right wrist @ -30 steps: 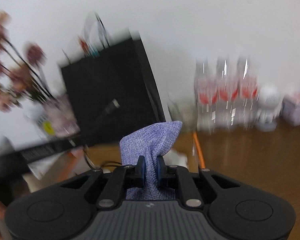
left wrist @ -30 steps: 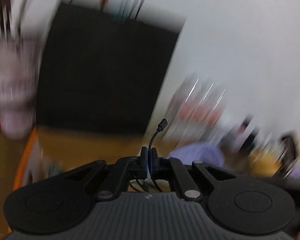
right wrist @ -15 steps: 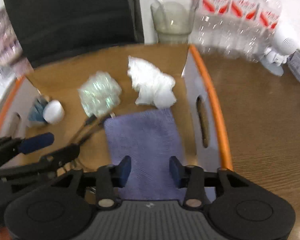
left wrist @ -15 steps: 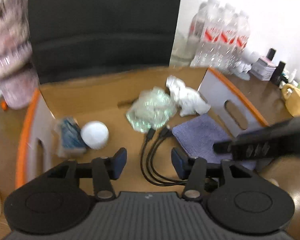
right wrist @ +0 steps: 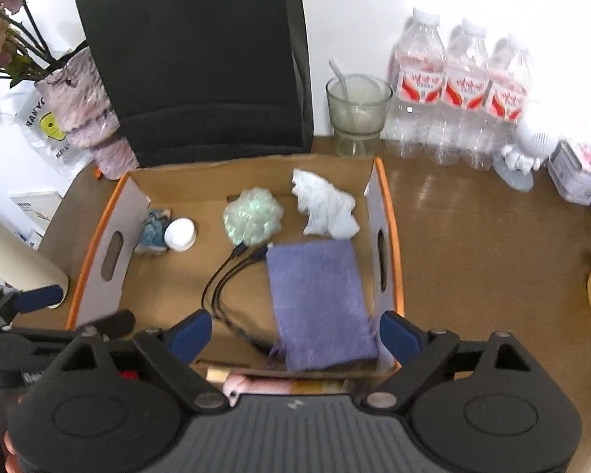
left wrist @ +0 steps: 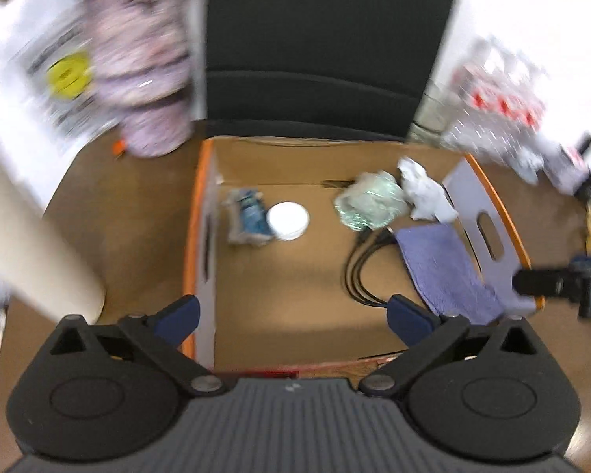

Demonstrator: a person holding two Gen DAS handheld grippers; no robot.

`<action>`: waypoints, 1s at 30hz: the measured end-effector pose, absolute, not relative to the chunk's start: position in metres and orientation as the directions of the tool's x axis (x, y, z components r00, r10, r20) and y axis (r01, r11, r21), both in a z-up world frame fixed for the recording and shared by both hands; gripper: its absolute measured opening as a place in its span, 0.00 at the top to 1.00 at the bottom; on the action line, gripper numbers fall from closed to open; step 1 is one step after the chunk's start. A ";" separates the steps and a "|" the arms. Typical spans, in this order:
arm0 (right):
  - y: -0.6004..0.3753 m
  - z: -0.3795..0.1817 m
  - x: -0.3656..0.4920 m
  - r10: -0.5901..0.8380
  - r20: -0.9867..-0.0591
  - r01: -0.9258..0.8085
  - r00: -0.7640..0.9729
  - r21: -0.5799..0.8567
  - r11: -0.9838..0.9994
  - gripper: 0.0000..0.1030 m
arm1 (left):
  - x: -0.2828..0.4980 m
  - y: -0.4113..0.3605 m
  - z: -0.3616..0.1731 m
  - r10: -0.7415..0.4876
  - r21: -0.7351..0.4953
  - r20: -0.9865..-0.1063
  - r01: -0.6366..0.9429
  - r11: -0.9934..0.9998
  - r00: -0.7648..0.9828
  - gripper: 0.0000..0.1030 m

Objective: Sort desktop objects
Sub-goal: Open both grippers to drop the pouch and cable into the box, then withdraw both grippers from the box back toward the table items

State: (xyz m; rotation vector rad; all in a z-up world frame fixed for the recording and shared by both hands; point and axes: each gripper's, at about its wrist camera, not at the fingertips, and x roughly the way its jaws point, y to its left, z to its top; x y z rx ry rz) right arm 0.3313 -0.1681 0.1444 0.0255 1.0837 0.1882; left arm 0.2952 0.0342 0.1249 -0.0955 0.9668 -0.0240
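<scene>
Desktop objects are lying inside the cardboard box, and we are hovering both grippers over its near edge, tilted down toward its floor. We are holding the left gripper with its jaws spread wide and nothing between them; its left fingertip is sitting over the box's left wall. We are holding the right gripper with its jaws spread wide too, empty, straddling the near end of the purple cloth.

Counting what is lying ahead of the jaws, we are seeing one purple cloth, one black cable bundle just left of it, one iridescent crumpled wrapper, one crumpled white tissue, one white round cap and one blue packet touching that cap.

Beyond the box we are counting three water bottles, one glass cup and one black bag.
</scene>
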 end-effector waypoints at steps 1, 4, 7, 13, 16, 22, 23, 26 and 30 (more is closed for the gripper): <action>-0.167 0.145 0.325 0.169 -0.875 -0.138 0.453 0.119 0.983 0.11 | 0.290 0.035 0.126 -0.053 -0.090 -0.817 -0.035 0.995 0.574 0.00; -0.169 0.146 0.309 0.206 -0.845 -0.135 0.494 0.159 0.978 0.11 | 0.269 0.034 0.132 0.005 -0.038 -0.766 -0.053 0.998 0.643 0.00; -0.173 0.149 0.288 0.251 -0.780 -0.146 0.574 0.205 0.968 0.11 | 0.248 0.037 0.137 0.054 -0.012 -0.690 -0.087 0.996 0.722 0.00; -0.169 0.133 0.237 0.276 -0.525 -0.236 0.805 0.143 0.961 0.10 | 0.211 0.033 0.125 0.081 0.001 -0.503 -0.094 0.996 0.860 0.00; -0.167 0.117 0.222 0.304 -0.448 -0.290 0.841 0.101 0.952 0.10 | 0.192 0.025 0.118 0.076 0.018 -0.421 -0.075 0.997 0.904 0.00; -0.159 0.100 0.208 0.265 -0.432 -0.296 0.862 -0.004 0.955 0.08 | 0.182 0.016 0.115 0.075 0.047 -0.404 -0.061 0.997 0.912 0.00; -0.159 0.100 0.205 0.264 -0.420 -0.292 0.868 -0.002 0.956 0.08 | 0.177 0.016 0.115 0.083 0.053 -0.408 -0.068 0.996 0.909 0.00; -0.166 0.098 0.181 0.247 -0.392 -0.264 0.886 0.012 0.965 0.08 | 0.142 0.019 0.102 0.093 0.032 -0.421 -0.088 0.996 0.902 0.00; -0.178 0.080 0.131 0.266 -0.402 -0.270 0.876 0.049 0.962 0.04 | 0.092 0.019 0.077 0.062 0.034 -0.455 -0.052 0.998 0.888 0.00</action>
